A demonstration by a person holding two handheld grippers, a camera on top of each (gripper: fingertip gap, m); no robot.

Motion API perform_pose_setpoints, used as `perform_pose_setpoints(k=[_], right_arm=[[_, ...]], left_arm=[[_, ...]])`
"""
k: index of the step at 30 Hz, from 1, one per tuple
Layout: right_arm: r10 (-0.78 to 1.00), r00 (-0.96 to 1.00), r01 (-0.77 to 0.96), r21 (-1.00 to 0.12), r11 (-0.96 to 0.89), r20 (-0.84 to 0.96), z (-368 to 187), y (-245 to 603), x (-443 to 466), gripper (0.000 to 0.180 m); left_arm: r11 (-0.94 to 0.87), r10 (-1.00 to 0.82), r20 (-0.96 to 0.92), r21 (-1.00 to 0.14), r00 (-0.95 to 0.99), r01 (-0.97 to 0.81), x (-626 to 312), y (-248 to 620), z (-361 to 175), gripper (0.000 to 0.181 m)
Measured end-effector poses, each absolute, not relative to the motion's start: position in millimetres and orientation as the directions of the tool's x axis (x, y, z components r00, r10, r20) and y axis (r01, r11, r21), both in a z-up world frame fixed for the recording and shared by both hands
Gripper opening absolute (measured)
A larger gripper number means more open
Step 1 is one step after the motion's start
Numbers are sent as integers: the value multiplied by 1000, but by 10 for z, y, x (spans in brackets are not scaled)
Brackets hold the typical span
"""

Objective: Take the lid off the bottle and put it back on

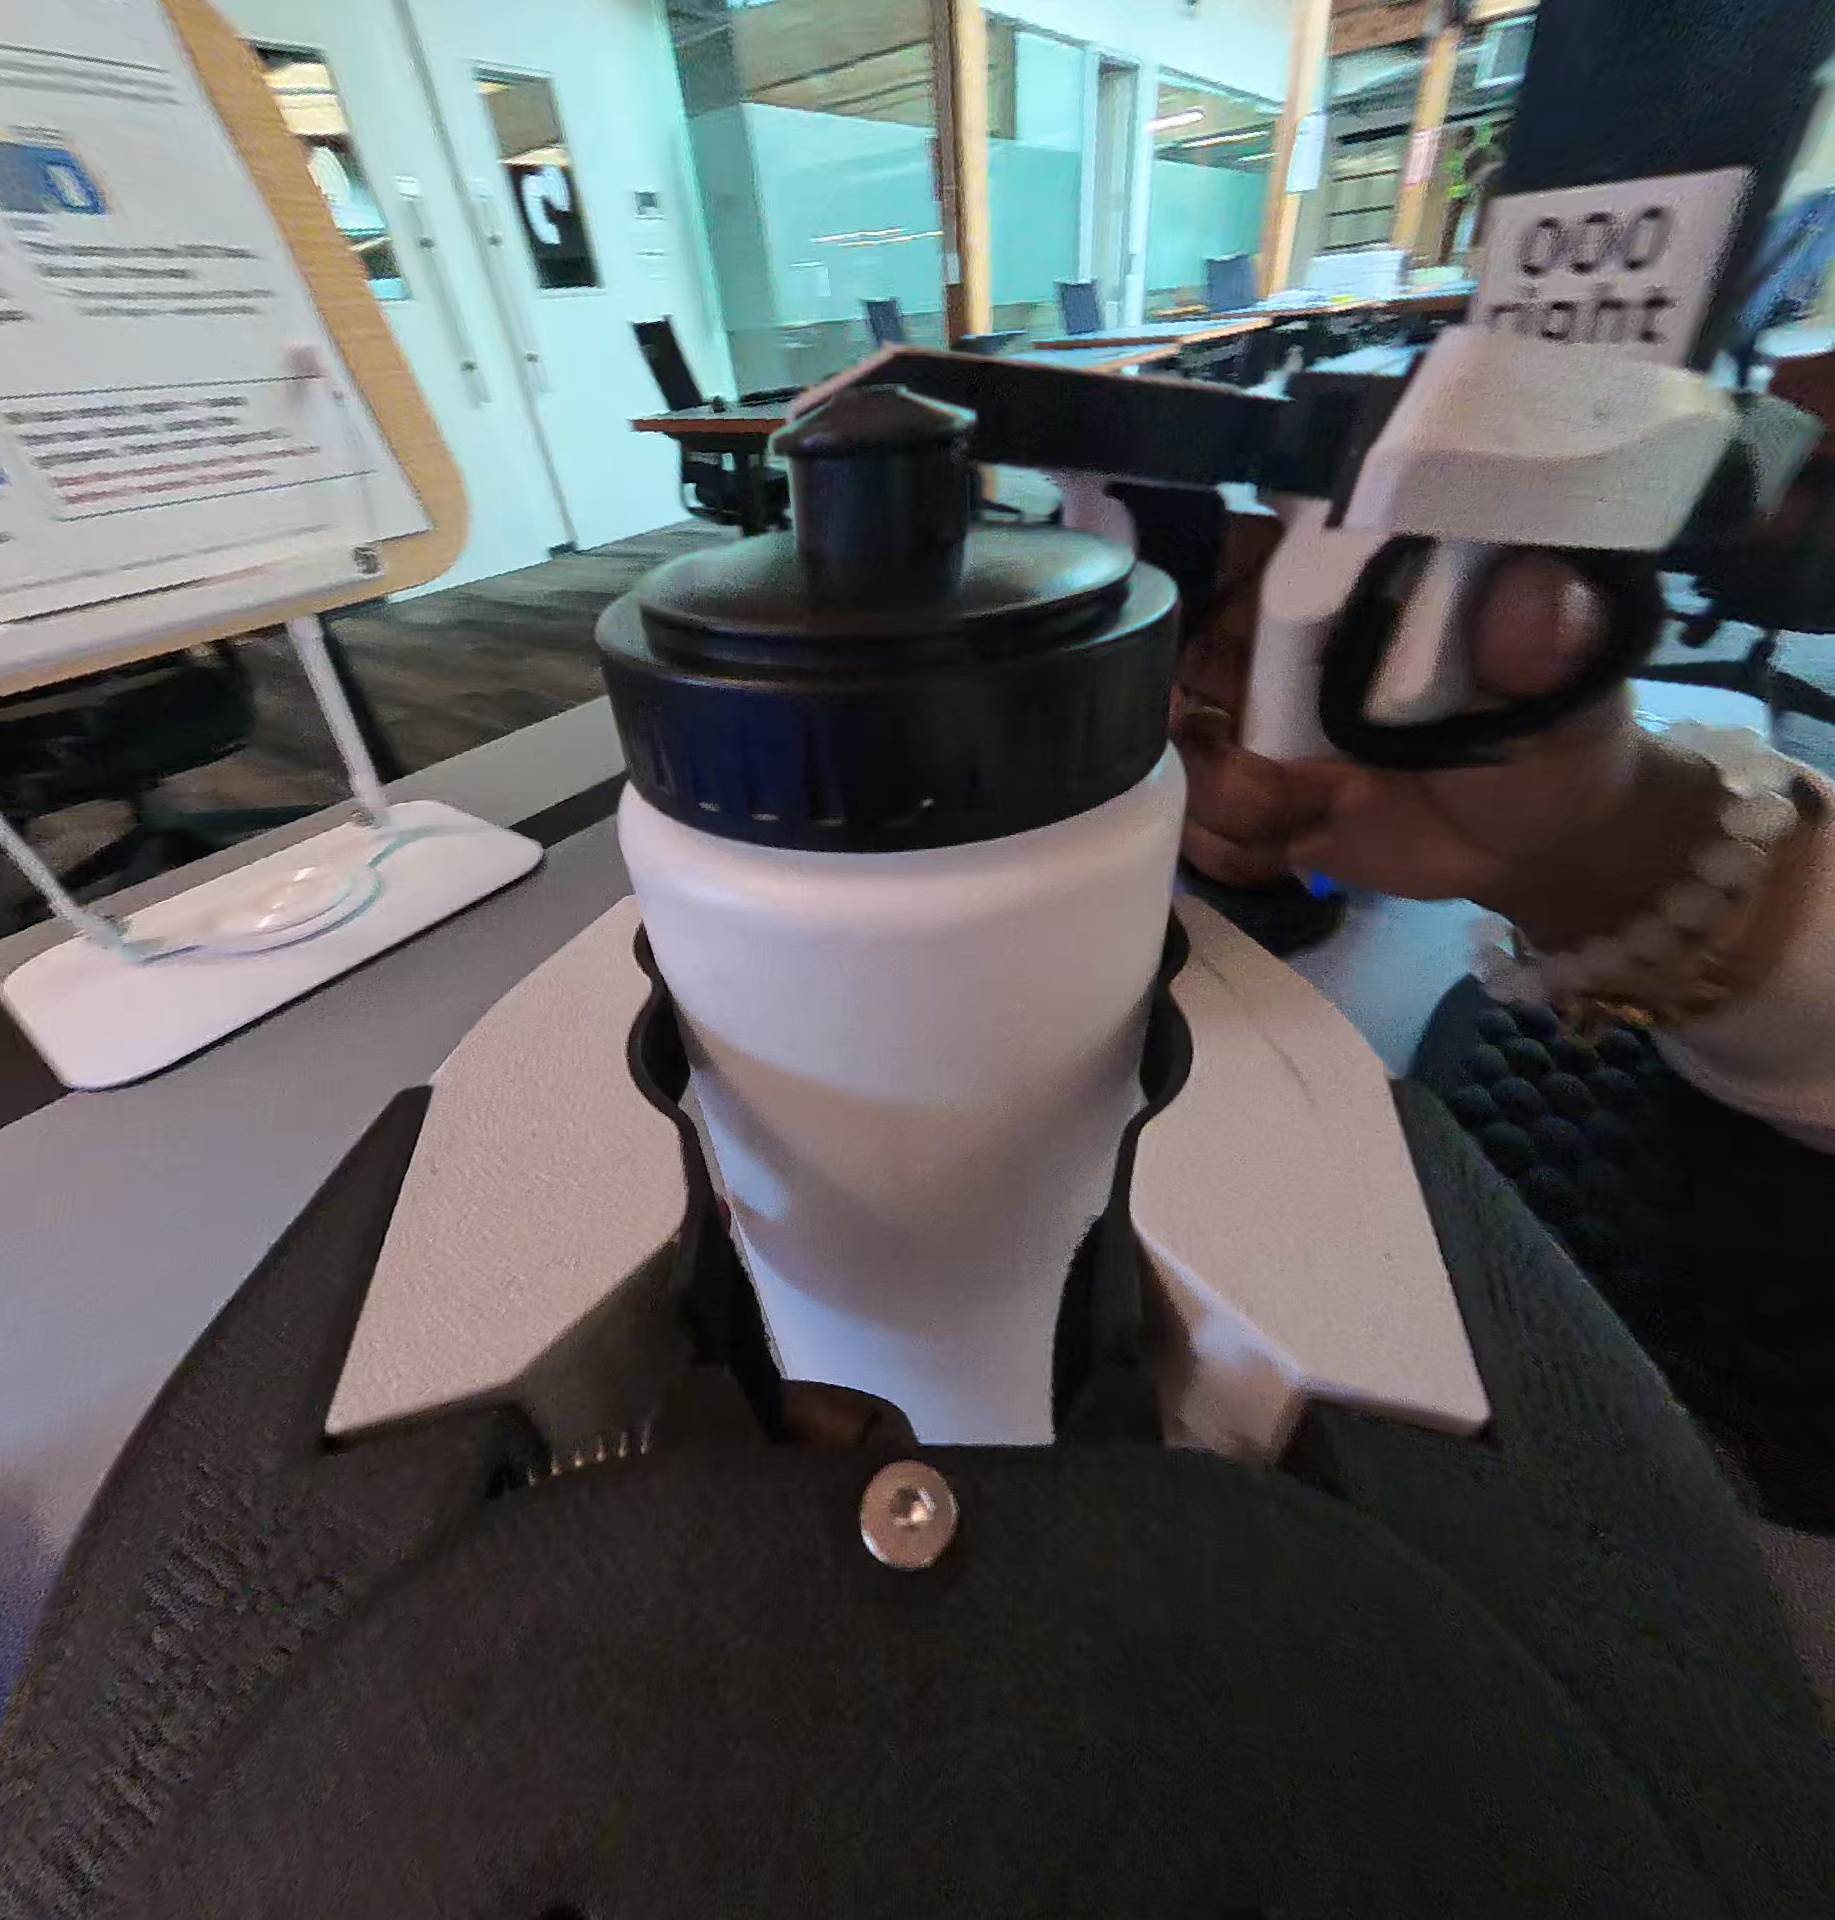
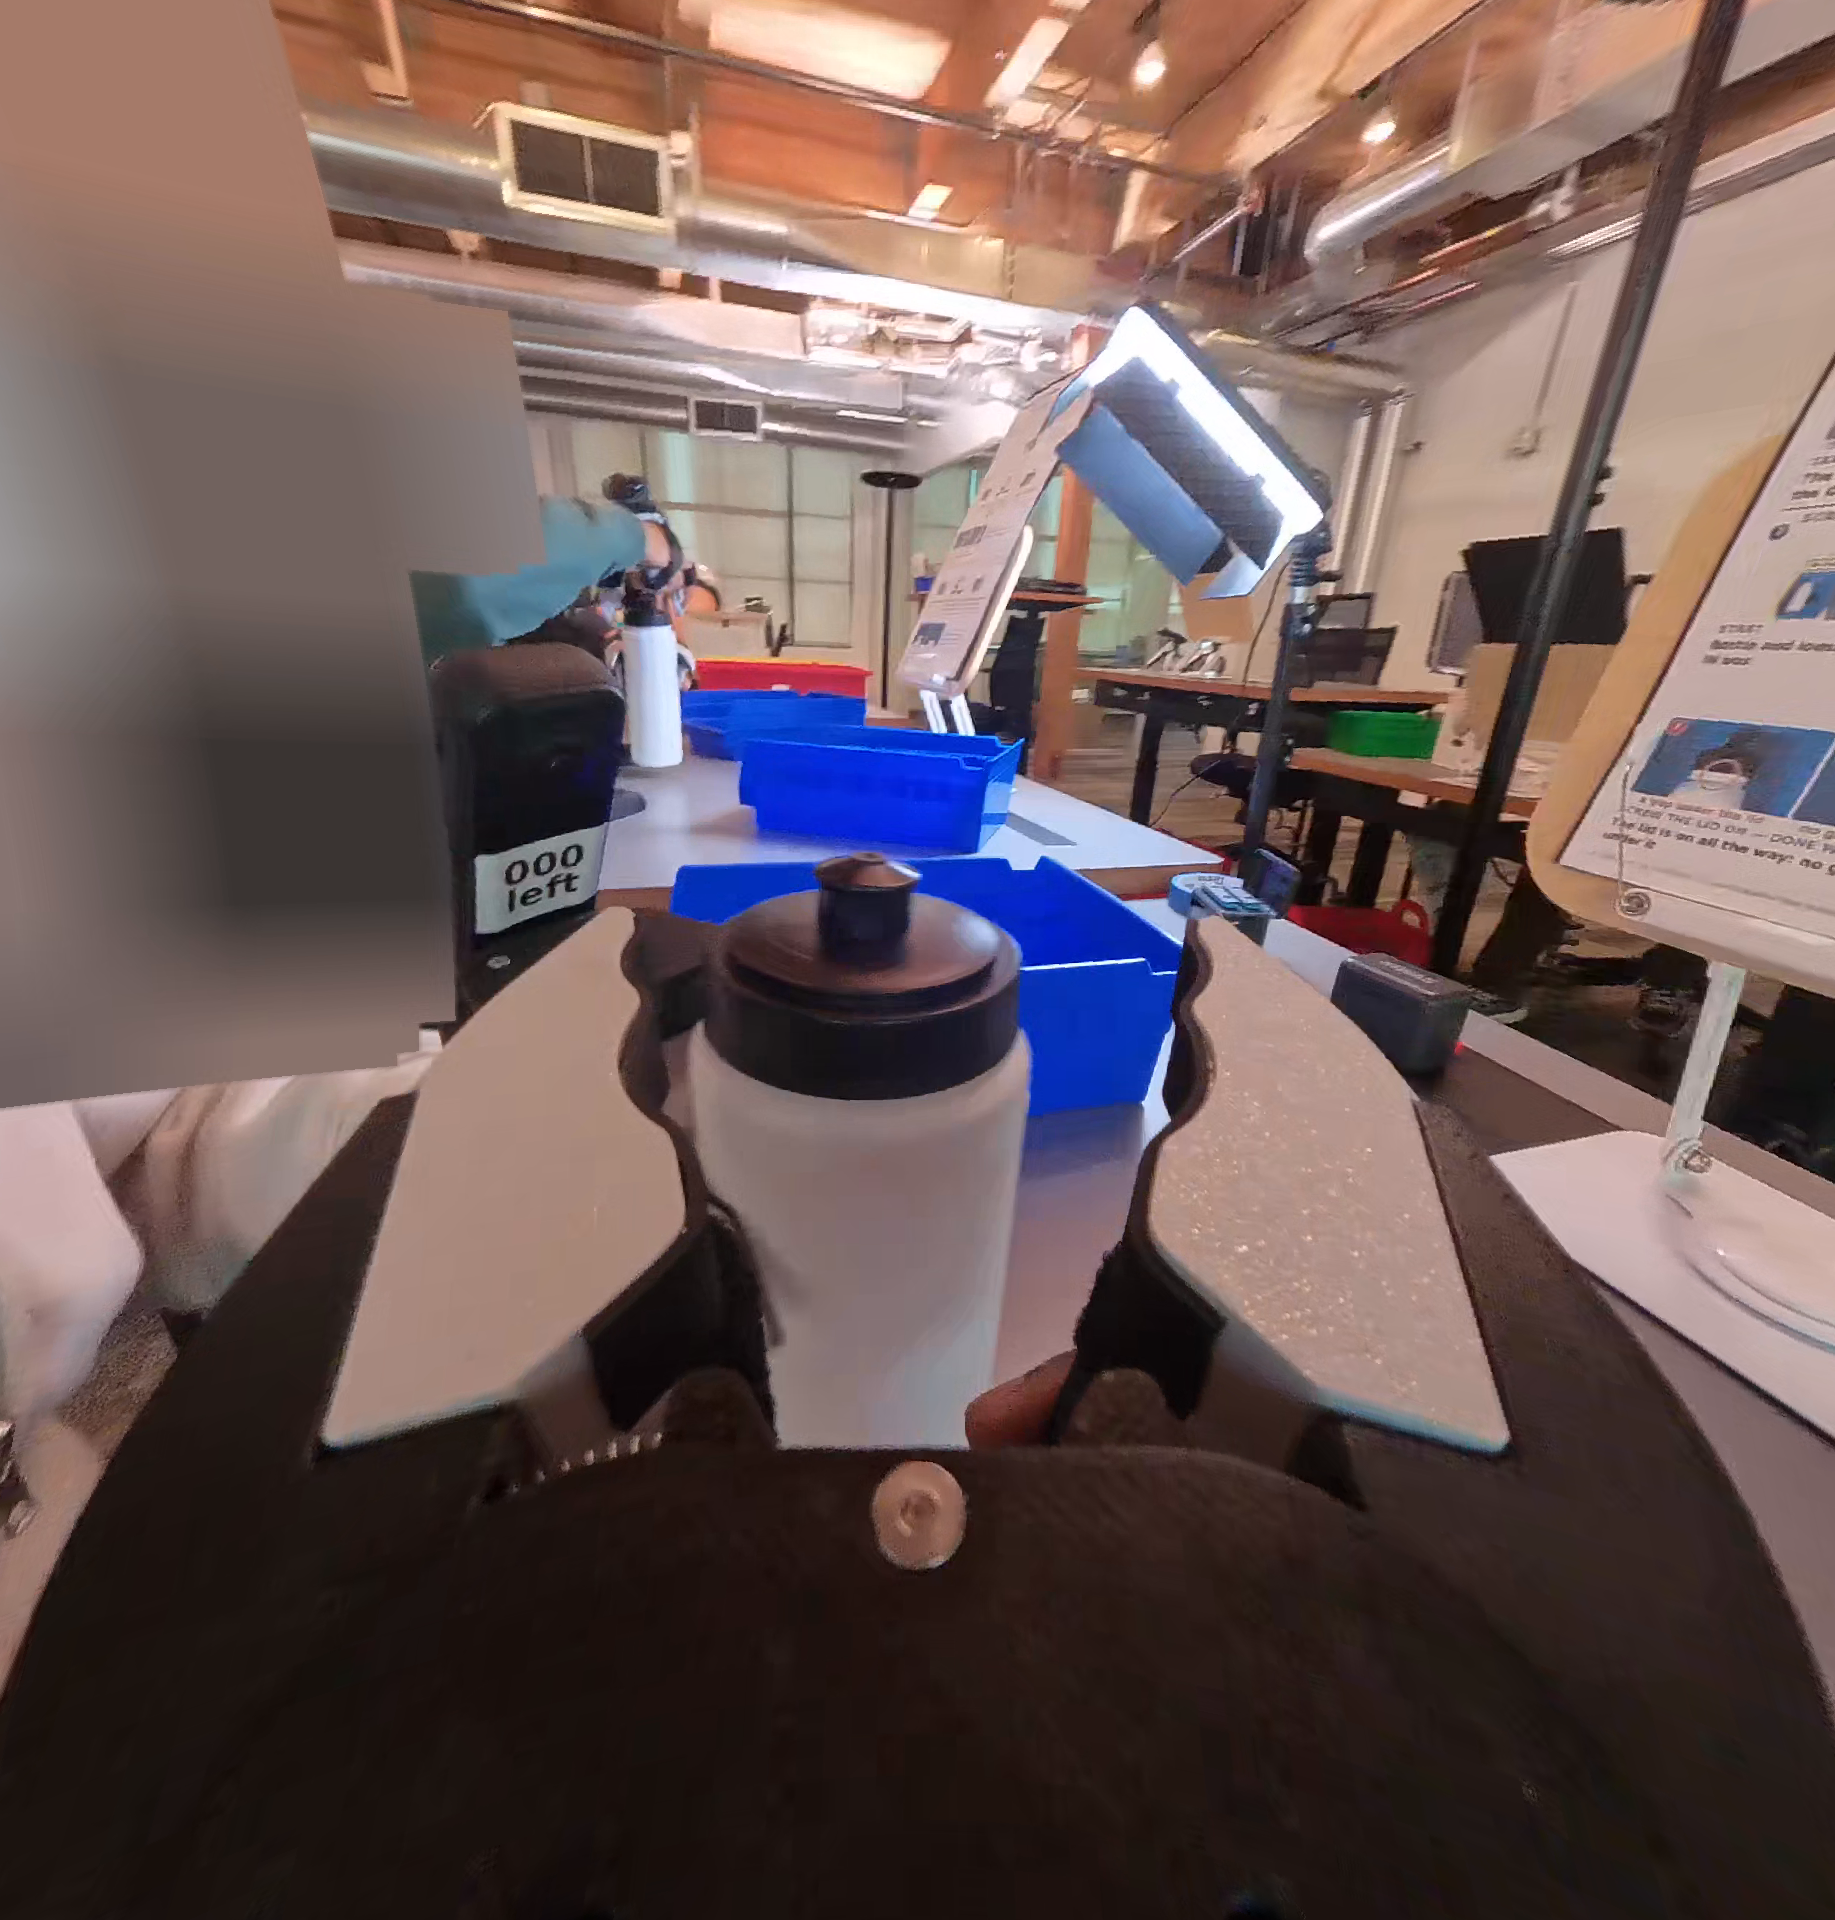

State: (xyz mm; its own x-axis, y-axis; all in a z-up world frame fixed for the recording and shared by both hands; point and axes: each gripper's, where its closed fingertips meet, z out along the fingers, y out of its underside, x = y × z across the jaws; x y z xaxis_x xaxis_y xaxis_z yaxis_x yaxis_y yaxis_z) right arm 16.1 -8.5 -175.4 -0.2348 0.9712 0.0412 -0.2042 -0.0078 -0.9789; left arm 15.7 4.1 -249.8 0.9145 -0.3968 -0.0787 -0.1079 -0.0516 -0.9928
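Observation:
A white bottle (image 1: 892,1039) with a black screw lid (image 1: 892,707) and a pull spout stands upright. The lid sits on the bottle. My left gripper (image 1: 908,966) is shut on the bottle's body just below the lid. My right gripper (image 2: 913,935) is open, its fingers on either side of the lid (image 2: 861,1008) and bottle top (image 2: 861,1226), with a gap on the right side. In the left wrist view the right gripper (image 1: 1048,416) reaches in from the right at spout height, held by a hand.
A sign on a white-based stand (image 1: 269,914) is on the grey table (image 1: 113,1195) left of the bottle; it also shows in the right wrist view (image 2: 1723,1247). Blue bins (image 2: 1079,966) and a small grey box (image 2: 1401,1013) lie beyond. A second white bottle (image 2: 651,686) stands far back. The gap from one gripper's tips to the other's is roughly 7 centimetres.

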Motion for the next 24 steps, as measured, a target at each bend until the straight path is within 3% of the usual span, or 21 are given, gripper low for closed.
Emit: perform_pose_setpoints(k=[4, 5, 7, 11, 16, 19, 21, 24], right_arm=[[986, -157, -154, -988, 24, 49, -1885, -196, -2, 82], [986, -151, -123, -991, 51, 70, -1935, -223, -37, 72], [982, -167, -119, -990, 73, 93, -1943, -256, -26, 73], [894, -446, -147, -989, -17, 51, -1922, -505, 159, 72], [693, -720, -166, -978, -129, 30, -1917, -793, 407, 73], [790, -613, -229, -962, -151, 22, -1871, -600, 295, 72], [894, -446, -309, -944, -114, 38, -1818, -360, 222, 86], [972, -230, -300, -954, -29, 43, -1855, -147, 113, 89]], left_arm=[[-42, -362, -79, -994, 929, -101, 172, 55, -2493, 87], [-42, -378, -72, -995, 923, -94, 194, 49, -2493, 88], [-27, -474, -47, -997, 879, -68, 272, 0, -2483, 87], [-17, -796, 6, -1000, 606, -14, 561, -317, -2464, 87], [13, -910, -19, -1000, 413, -18, 748, -583, -2467, 87], [21, -799, -5, -1000, 601, 20, 571, -322, -2440, 87], [30, -578, 30, -998, 815, 58, 238, -28, -2427, 87], [52, -357, 59, -995, 932, 83, -76, 95, -2416, 87]])
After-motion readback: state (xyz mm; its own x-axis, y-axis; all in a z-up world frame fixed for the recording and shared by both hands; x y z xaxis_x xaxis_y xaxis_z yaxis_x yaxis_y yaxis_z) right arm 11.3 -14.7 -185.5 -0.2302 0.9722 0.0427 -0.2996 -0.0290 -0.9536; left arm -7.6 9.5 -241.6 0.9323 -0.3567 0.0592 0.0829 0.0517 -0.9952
